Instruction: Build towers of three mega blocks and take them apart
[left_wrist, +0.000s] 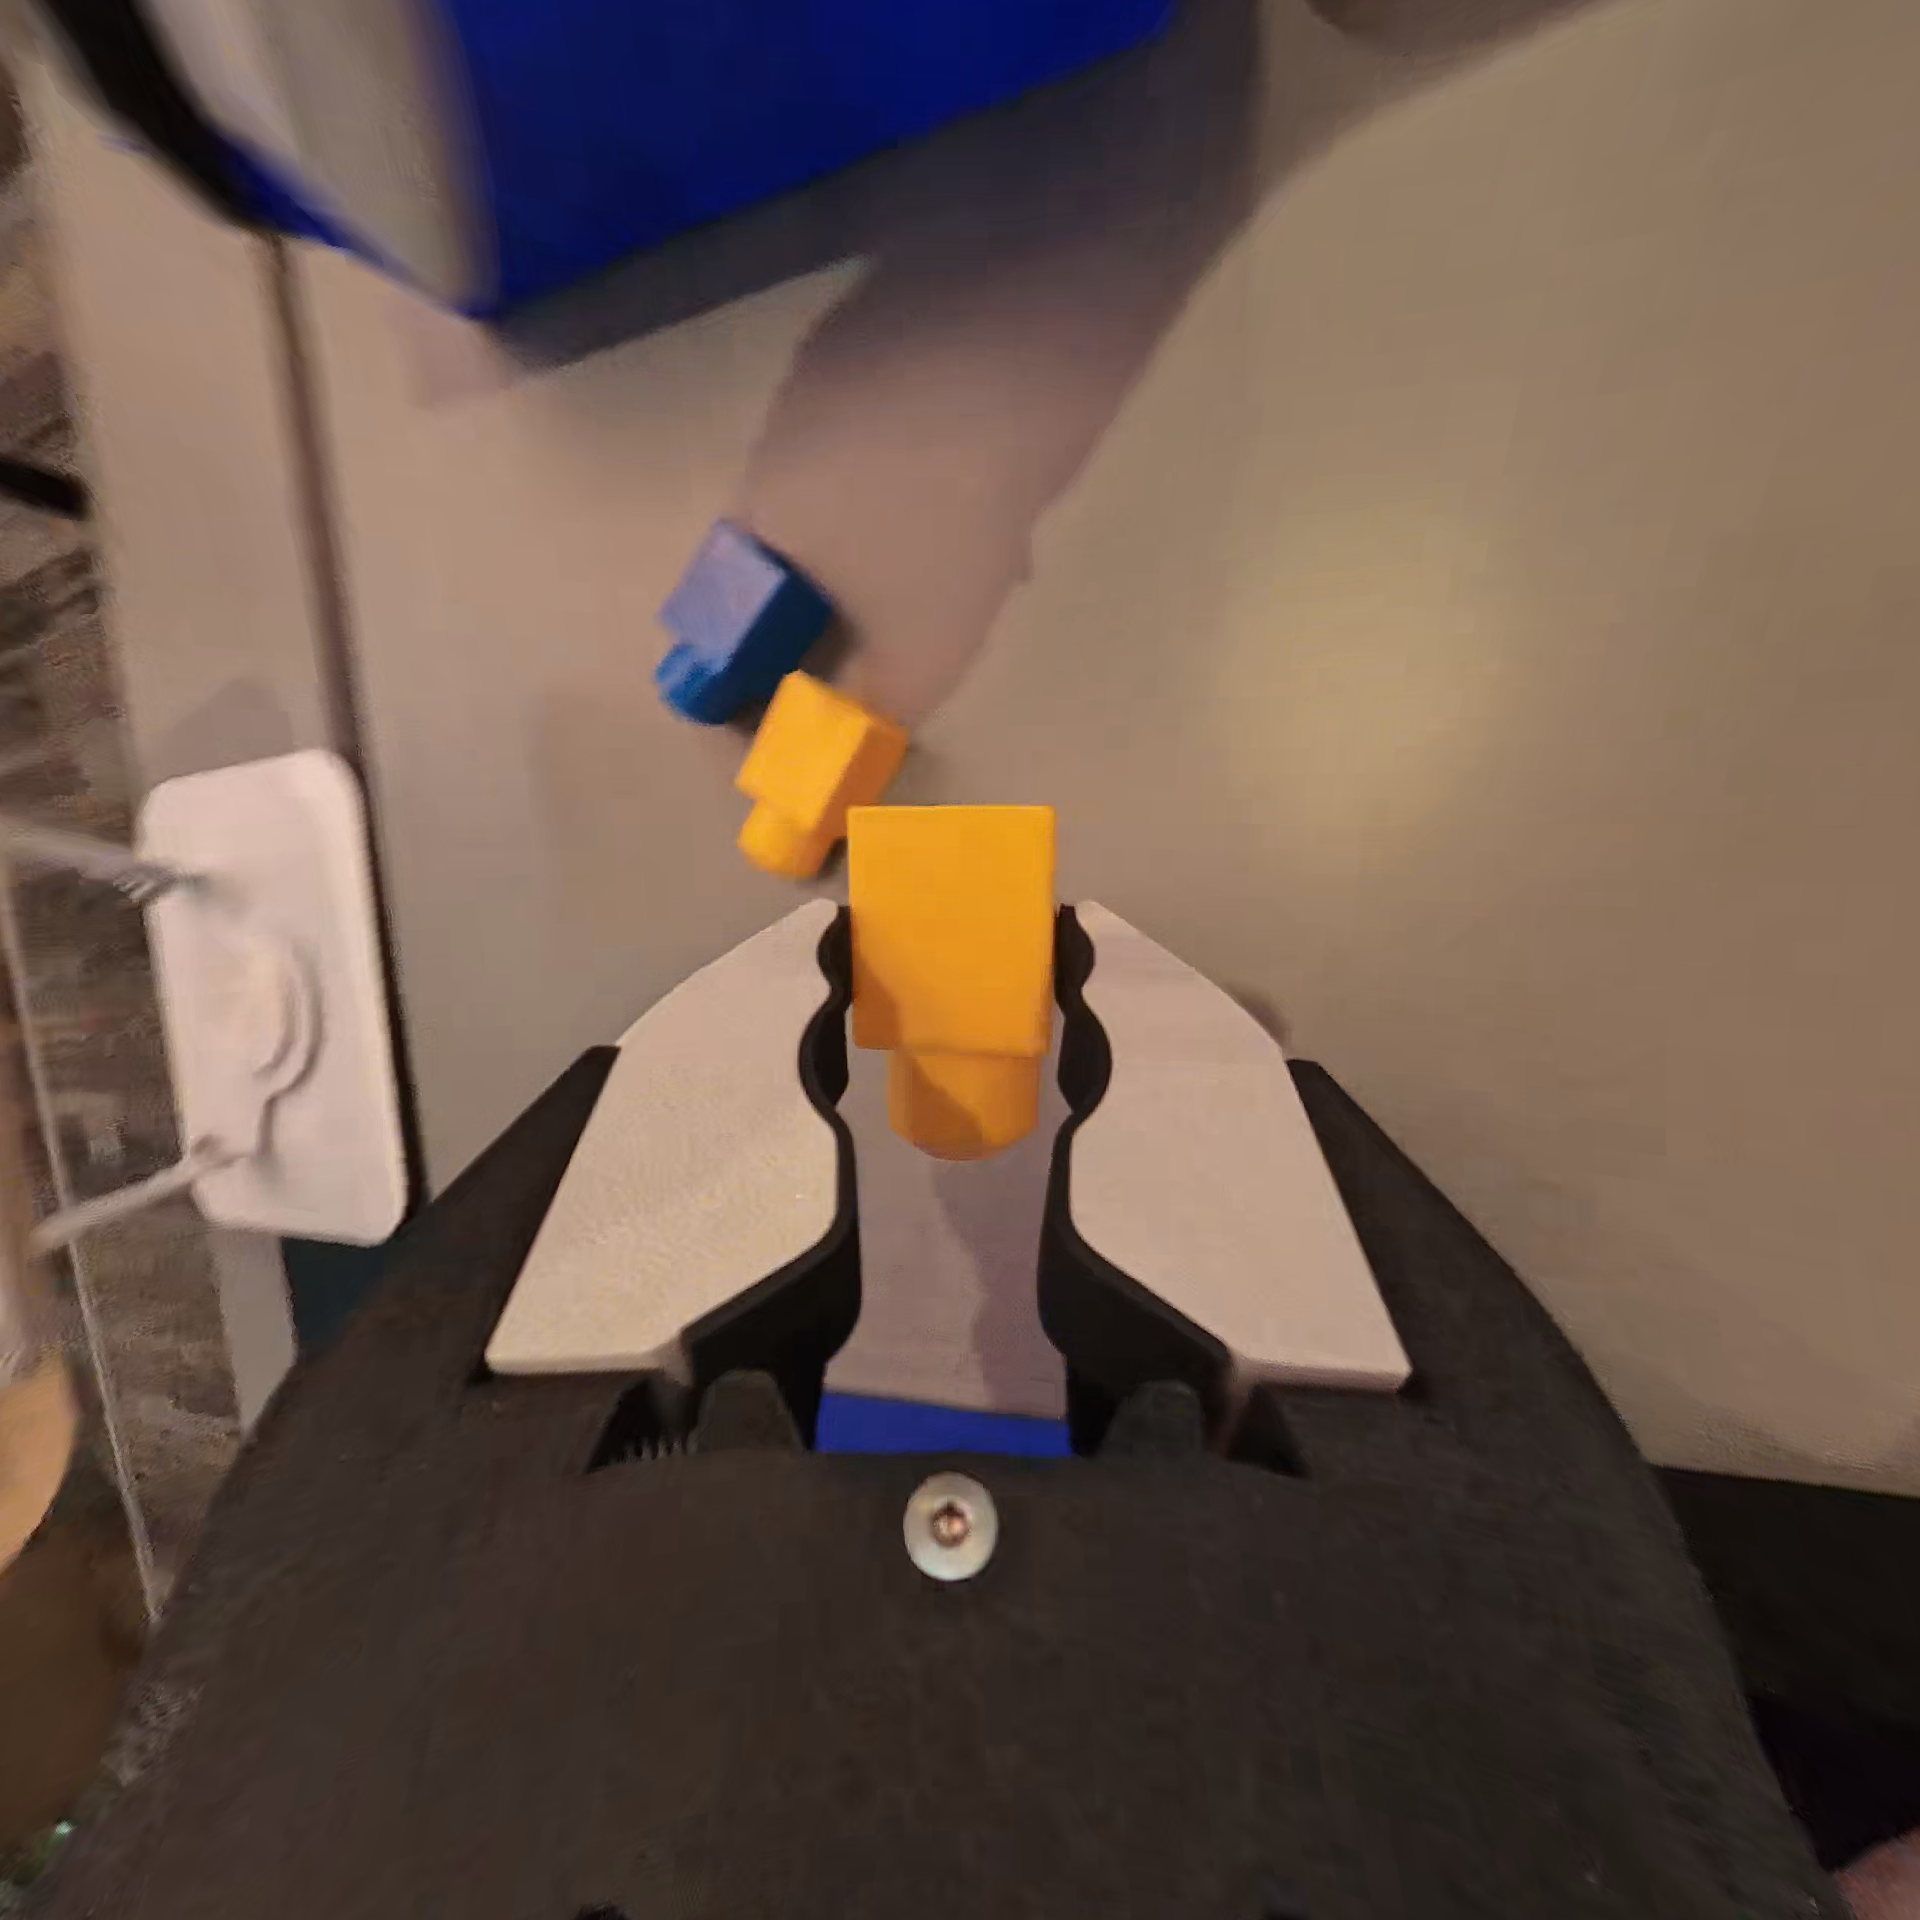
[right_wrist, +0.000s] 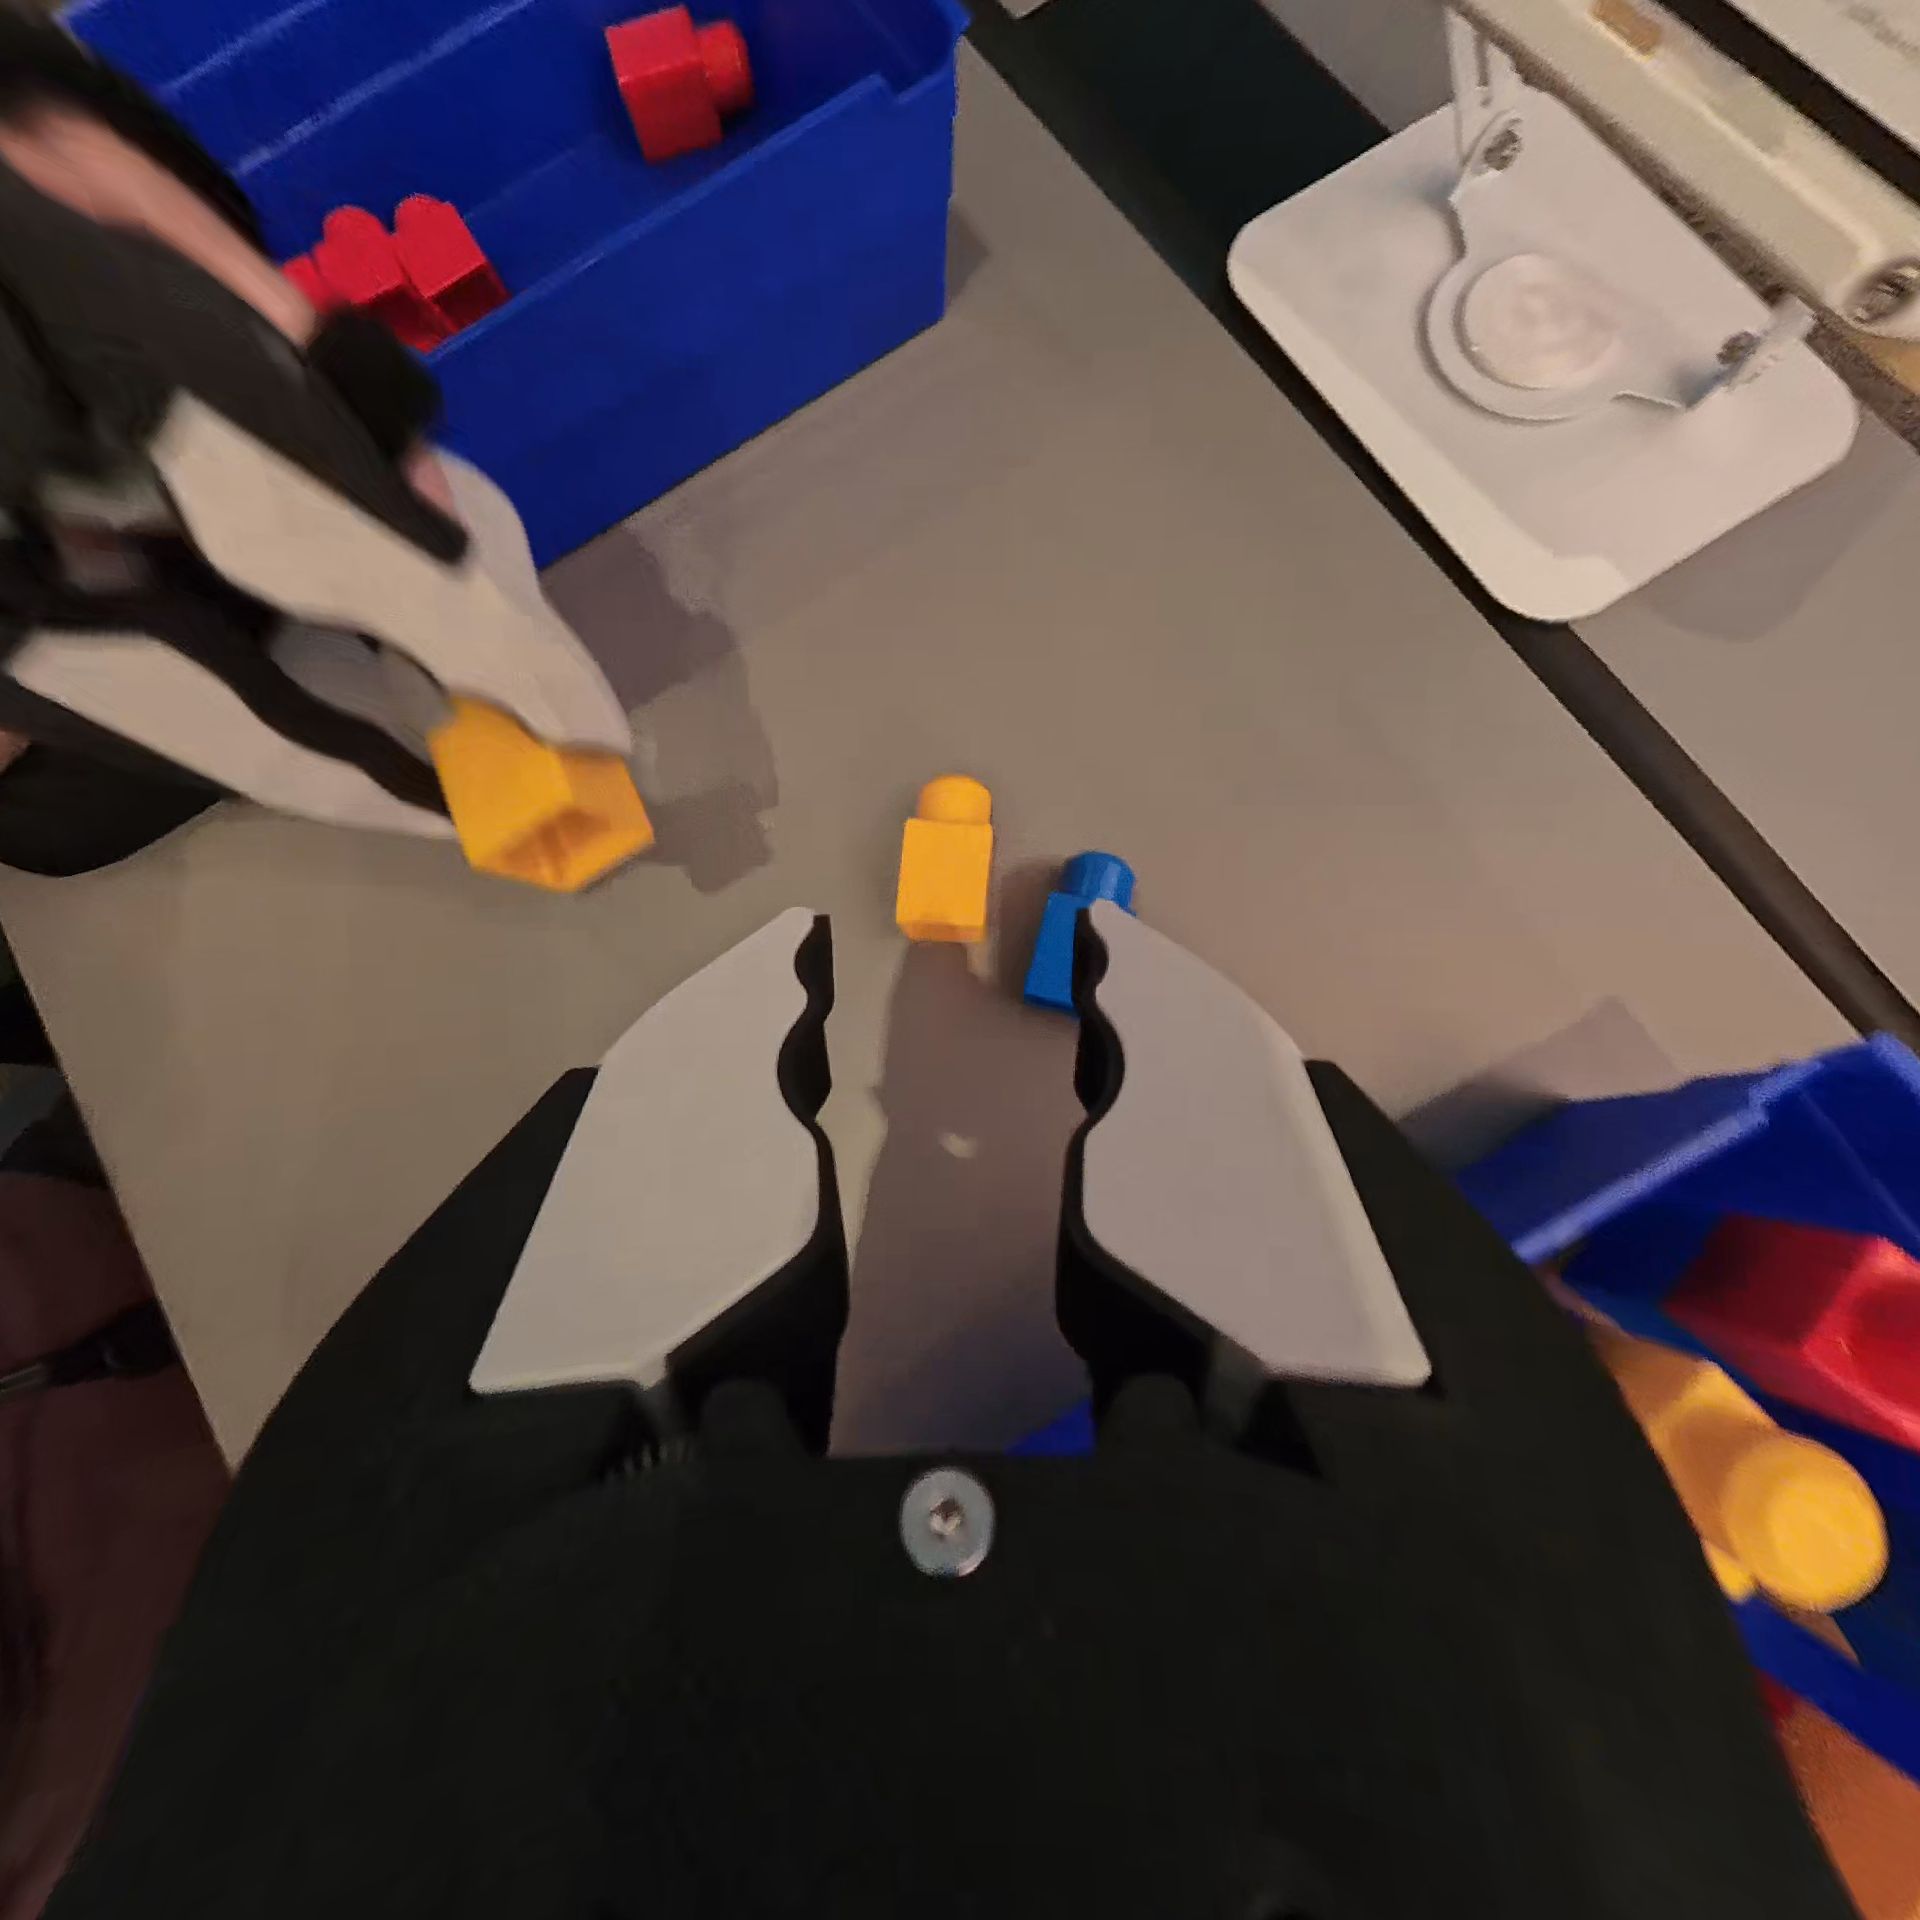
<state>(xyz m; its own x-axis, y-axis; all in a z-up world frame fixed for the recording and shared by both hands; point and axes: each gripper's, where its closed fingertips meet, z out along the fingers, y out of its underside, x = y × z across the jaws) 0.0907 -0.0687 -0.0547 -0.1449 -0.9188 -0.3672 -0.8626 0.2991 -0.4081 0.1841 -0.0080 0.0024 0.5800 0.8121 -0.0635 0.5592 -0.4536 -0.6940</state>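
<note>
In the left wrist view, your left tongs (left_wrist: 951, 935) are closed on a yellow block (left_wrist: 948, 935), both black pads pressed against its sides, its stud pointing back toward you. Just beyond the tips and a little left, a second yellow block (left_wrist: 816, 769) lies on the grey surface (left_wrist: 1455, 727), with a blue block (left_wrist: 732, 623) touching or nearly touching it farther on. To the right of the tongs the surface is open and bare. To the left a white base plate (left_wrist: 275, 997) sits near the surface's edge. Far ahead, a blurred blue bin (left_wrist: 779, 135) closes off the top; you cannot see into it from here.

In the right wrist view, your right tongs (right_wrist: 951, 956) stand wide apart with nothing between them. The loose yellow block (right_wrist: 943, 868) lies just past the tips, slightly inside the gap line, and the blue block (right_wrist: 1065, 945) sits right beside the right finger (right_wrist: 1174, 1039), partly hidden by it. Your left tongs (right_wrist: 520, 769) hover to the left with their yellow block (right_wrist: 535, 800), hollow underside facing you. Ahead left, a blue bin (right_wrist: 727, 343) holds red blocks (right_wrist: 675, 83). To your near right, another blue bin (right_wrist: 1714, 1143) holds a red block (right_wrist: 1808, 1320) and a yellow one (right_wrist: 1766, 1496). Far right, the white base plate (right_wrist: 1558, 499) lies by a dark seam. Between the two bins, bare surface stretches ahead.
</note>
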